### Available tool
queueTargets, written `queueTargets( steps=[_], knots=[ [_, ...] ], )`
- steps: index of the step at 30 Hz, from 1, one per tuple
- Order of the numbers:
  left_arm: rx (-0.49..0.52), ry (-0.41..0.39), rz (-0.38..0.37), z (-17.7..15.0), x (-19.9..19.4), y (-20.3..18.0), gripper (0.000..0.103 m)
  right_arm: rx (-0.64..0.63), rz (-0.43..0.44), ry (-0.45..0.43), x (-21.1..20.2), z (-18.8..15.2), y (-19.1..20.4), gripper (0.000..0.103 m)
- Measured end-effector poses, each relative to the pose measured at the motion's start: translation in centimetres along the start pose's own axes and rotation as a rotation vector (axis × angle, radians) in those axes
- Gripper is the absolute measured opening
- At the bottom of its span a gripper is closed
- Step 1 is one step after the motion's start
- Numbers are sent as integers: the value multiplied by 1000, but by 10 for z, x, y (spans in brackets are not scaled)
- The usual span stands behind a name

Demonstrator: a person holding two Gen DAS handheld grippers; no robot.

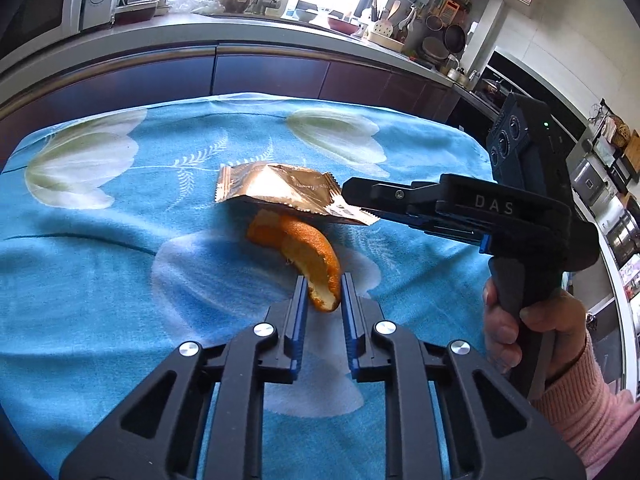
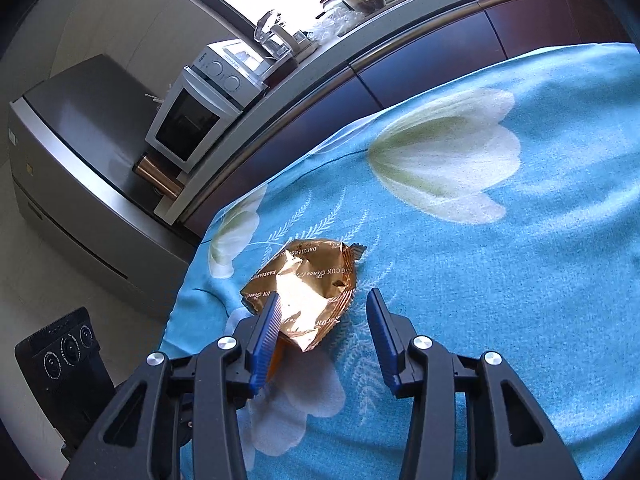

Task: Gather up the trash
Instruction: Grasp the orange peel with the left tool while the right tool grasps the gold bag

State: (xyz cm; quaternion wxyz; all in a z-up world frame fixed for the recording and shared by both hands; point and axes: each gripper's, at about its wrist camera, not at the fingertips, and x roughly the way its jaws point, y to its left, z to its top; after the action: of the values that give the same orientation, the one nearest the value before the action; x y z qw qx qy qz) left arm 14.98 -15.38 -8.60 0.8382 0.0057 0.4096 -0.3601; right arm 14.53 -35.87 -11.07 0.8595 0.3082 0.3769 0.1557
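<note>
Peel (image 1: 304,254) on blue floral tabletop (image 1: 120,280), end between left tool (image 1: 324,292) pads, gap visible, not clamped | gold wrapper (image 2: 304,292) overlaps peel; right tool (image 2: 324,312) open around it | risk: one-pad contact shoves wrapper; curved peel may slip.

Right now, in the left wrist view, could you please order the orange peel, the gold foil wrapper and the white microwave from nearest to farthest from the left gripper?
1. Curved orange peel: its near end sits between the left gripper fingers.
2. Crinkled gold foil wrapper: just beyond, overlapping the peel's far end.
3. White microwave: far left, on the counter.
</note>
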Motion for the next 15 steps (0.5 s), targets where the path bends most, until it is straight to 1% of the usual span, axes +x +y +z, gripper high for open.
queueTargets(
  steps=[4, 12, 15],
  knots=[
    [11, -19, 34, -7, -20, 8, 16, 10, 14, 13, 4, 0, -1, 43],
    [10, -56, 102, -19, -54, 23, 16, -7, 3, 37, 16, 3, 5, 43],
    [5, -62, 110, -23, -64, 27, 16, -17, 2, 46, 21, 3, 9, 36]
  ],
)
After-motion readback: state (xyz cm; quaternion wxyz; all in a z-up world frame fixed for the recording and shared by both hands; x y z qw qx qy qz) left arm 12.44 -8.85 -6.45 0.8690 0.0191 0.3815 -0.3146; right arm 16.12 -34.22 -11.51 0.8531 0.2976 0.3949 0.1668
